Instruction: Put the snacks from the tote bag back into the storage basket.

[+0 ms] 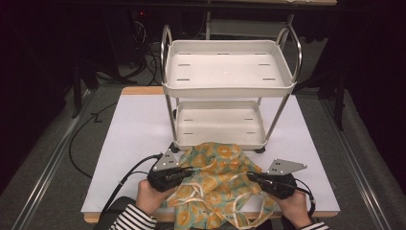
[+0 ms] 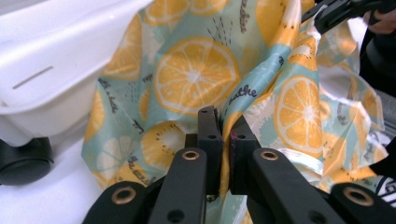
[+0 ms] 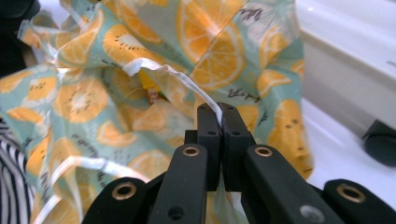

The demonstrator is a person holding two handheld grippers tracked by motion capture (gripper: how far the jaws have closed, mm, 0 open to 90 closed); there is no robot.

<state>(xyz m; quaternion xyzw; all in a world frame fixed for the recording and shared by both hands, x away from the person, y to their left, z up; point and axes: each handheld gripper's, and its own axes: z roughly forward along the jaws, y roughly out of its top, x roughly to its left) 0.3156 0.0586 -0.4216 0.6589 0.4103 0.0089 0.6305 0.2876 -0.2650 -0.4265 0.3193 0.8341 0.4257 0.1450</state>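
A: The left gripper (image 1: 184, 170) and the right gripper (image 1: 253, 176) – where do they sit against the trolley (image 1: 228, 85)?

B: Both just in front of its lower shelf, one at each side of the citrus-print cloth (image 1: 216, 184), which lies crumpled on the white board (image 1: 139, 129) with its far edge touching the trolley's base.

A: And the surroundings?

B: The board rests on a wood-edged table; grey floor runs left and right of the trolley, cables trail on the left, and the room behind it is dark.

A: Room to move?

B: Bare board lies left and right of the trolley's legs. In front of it the cloth hangs over the board's near edge, between the person's striped sleeves (image 1: 135, 219).

A: The jaws?

B: In the left gripper view they are almost together, pinching a fold of the cloth. In the right gripper view they are clamped on a white tie strip (image 3: 187, 80) of the cloth, near a black castor (image 3: 380, 141) of the trolley.
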